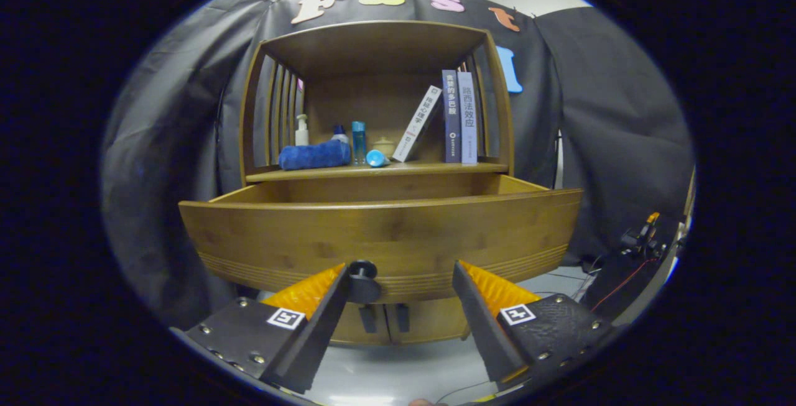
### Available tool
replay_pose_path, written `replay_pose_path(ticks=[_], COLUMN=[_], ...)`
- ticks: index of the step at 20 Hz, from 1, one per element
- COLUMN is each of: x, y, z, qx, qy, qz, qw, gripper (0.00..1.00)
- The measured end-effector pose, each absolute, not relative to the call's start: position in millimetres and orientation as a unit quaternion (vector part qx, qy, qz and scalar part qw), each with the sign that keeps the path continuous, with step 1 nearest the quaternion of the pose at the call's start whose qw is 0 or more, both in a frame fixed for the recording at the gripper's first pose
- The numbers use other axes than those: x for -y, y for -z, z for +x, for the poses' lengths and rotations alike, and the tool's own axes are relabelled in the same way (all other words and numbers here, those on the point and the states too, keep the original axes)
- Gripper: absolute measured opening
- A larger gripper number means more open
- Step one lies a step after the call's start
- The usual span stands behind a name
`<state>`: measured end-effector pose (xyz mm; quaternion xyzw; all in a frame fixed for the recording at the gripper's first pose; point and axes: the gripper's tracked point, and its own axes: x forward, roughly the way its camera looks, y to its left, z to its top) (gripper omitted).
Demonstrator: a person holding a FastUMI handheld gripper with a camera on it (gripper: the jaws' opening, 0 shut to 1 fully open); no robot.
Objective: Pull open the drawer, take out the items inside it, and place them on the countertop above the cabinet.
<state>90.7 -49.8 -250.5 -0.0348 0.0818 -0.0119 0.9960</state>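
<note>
Gripper view: gripper (398, 272) agape before drawer (385, 232)

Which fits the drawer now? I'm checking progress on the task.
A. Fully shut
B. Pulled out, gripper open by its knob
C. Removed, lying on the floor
B: the drawer juts out past the countertop, and the gripper is open, its left finger beside the knob.

Three books (451, 117); three bottles (359, 142); one drawer (379, 235); one towel (314, 155).
</note>
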Motion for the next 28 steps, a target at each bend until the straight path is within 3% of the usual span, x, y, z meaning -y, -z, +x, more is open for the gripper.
replay_pose_path(ticks=[8,28], x=[31.9,28.2], y=[269.8,270.9], z=[126.2,260.5], qx=[-0.085,0.028], qy=[0.003,-0.024], qz=[-0.045,0.002], qw=[0.995,0.999], gripper=[0.98,0.98])
